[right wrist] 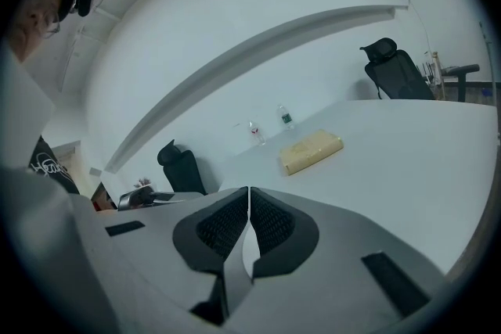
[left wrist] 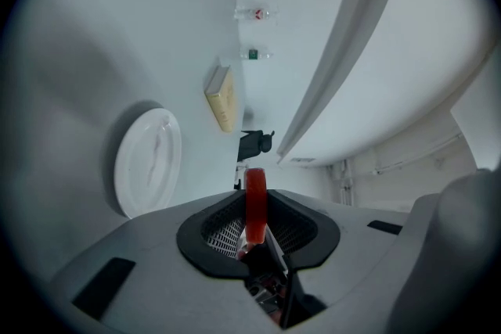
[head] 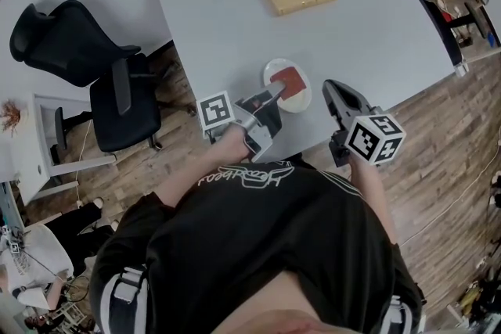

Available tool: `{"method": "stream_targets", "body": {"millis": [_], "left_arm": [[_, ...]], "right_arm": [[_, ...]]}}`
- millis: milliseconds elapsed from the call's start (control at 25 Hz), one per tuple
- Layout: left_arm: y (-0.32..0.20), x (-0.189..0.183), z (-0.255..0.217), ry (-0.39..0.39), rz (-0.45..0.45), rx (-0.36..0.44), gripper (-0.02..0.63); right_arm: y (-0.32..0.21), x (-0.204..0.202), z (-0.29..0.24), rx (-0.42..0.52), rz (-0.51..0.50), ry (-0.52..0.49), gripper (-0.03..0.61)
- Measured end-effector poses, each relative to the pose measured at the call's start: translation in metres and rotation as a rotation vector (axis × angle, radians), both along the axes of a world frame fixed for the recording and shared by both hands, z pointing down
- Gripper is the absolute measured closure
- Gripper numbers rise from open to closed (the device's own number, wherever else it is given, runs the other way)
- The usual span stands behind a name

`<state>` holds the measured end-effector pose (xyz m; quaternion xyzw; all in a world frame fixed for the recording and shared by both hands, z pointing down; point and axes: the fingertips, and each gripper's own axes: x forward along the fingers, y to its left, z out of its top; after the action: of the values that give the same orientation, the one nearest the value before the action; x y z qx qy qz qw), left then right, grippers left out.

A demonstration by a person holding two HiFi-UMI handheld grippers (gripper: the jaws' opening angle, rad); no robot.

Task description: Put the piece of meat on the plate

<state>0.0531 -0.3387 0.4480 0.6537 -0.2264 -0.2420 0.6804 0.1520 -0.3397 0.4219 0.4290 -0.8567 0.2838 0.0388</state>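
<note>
Meat (head: pixel 289 80): red slice gripped on edge, hanging over the plate; it does not look to be resting on it yet.
Plate (left wrist: pixel 149 160): white and bare, sitting near the tabletop (head: pixel 235 12) edge closest to the person.
Left tool (left wrist: pixel 254 203): jaws narrowly apart, pads pressing both faces of the meat.
Right tool (right wrist: pixel 247 199): jaws together with nothing between them, just beside the plate on its right.
Risk, drop: letting go while the slice hangs toward the plate's rim could leave it half on the tabletop.
Risk, sticking: soft meat may cling to one pad and be dragged off the plate.
Risk, knock: lowering too far could shove the unsteadied plate toward the edge.
</note>
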Motion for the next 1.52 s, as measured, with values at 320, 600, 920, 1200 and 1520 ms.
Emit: {"method": "stream_targets", "body": {"millis": [320,600,920,1200,1520], "left_arm": [[-0.016,-0.001,0.033,-0.048,-0.016,-0.055,0.528],[-0.023,0.002,0.061,-0.095,-0.016,-0.104,0.528],[-0.028,-0.001,0.09,-0.168,-0.027,-0.159,0.528],[-0.031,-0.001,0.112,-0.244,-0.006,-0.186,0.528],[-0.033,-0.001,0.126,-0.259,-0.007,-0.237,0.528]], "right_arm": [[-0.015,0.002,0.022,-0.049,-0.014,0.008,0.565],[-0.022,0.002,0.042,-0.092,-0.029,0.018,0.565],[-0.03,0.008,0.059,-0.127,-0.035,0.022,0.565],[-0.041,0.013,0.066,-0.136,-0.039,0.017,0.565],[-0.049,0.02,0.071,-0.143,-0.035,0.021,0.565]]}}
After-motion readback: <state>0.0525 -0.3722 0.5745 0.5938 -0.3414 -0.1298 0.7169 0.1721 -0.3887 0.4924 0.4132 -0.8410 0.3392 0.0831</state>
